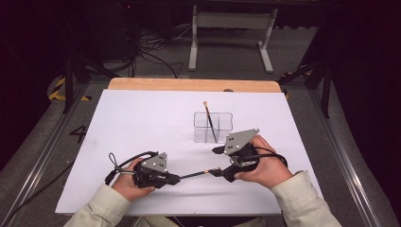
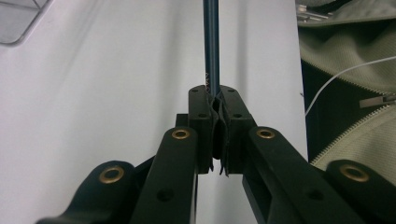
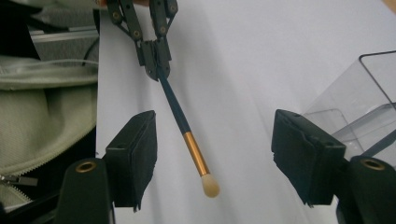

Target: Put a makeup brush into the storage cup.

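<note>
The makeup brush point(image 3: 187, 130) hangs level just above the bench point(image 1: 142, 123), its dark handle pinched at the far end by the left gripper point(image 2: 216, 100), whose jaws are pressed tight around the shaft. Its gold ferrule and pale tip point toward the right gripper point(image 3: 212, 154), whose jaws stand spread wide on either side of the brush head, touching nothing. The brush sits between them but free of the pads.

It looks like a hand-over, or a release just made, with the brush bound for the clear plastic organizer point(image 1: 213, 126). To do it well, I would say the right gripper should close on the ferrule or just behind it, square to the shaft, before the left lets go; a slanted bite would let the thin handle swivel. Then tip it upright and lower it handle first into a free compartment.

A second brush point(image 1: 209, 120) already stands slanted in the organizer, leaning across its middle, so the incoming one needs a different compartment. The organizer is light and clear-walled, close beside the right hand point(image 1: 265, 165), and a nudge could slide it. The cables point(image 1: 118, 163) trail by the left hand point(image 1: 127, 184), out of the way.
</note>
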Action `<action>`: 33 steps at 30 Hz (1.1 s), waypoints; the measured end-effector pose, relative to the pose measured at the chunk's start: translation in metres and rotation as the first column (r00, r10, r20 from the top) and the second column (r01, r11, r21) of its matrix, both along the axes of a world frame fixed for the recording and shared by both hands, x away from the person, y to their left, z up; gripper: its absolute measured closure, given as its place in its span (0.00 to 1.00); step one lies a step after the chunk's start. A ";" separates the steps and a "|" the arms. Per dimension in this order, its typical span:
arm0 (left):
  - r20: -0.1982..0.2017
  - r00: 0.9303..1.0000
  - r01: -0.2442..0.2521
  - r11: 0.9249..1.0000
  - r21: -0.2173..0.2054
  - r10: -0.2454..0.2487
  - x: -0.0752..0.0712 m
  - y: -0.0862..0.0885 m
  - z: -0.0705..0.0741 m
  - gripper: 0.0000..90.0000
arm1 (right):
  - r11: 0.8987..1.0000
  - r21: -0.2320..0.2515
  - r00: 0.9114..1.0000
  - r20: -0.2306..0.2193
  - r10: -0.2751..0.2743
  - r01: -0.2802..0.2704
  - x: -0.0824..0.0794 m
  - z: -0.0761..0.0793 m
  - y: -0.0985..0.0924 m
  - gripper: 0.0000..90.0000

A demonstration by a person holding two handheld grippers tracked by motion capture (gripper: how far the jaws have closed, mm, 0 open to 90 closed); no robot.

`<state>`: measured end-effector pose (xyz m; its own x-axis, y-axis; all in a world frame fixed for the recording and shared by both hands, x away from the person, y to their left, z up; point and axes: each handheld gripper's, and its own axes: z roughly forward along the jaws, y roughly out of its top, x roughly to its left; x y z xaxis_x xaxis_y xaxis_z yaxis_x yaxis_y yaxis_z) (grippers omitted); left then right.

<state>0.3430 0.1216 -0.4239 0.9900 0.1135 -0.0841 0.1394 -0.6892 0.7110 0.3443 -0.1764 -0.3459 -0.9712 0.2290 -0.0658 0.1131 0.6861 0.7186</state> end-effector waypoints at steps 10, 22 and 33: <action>0.006 1.000 -0.007 0.999 -0.054 0.007 -0.001 0.006 0.003 0.95 | 0.978 0.202 0.999 0.005 -0.043 0.042 -0.001 -0.017 -0.024 0.31; 0.014 1.000 -0.021 0.988 -0.156 0.024 -0.001 0.013 0.006 0.95 | 0.930 0.357 0.996 -0.008 -0.092 0.088 -0.001 -0.037 -0.039 0.31; 0.013 0.999 -0.025 0.976 -0.218 0.029 0.000 0.017 0.006 0.95 | 0.890 0.449 0.997 -0.002 -0.083 0.075 -0.003 -0.048 -0.039 0.32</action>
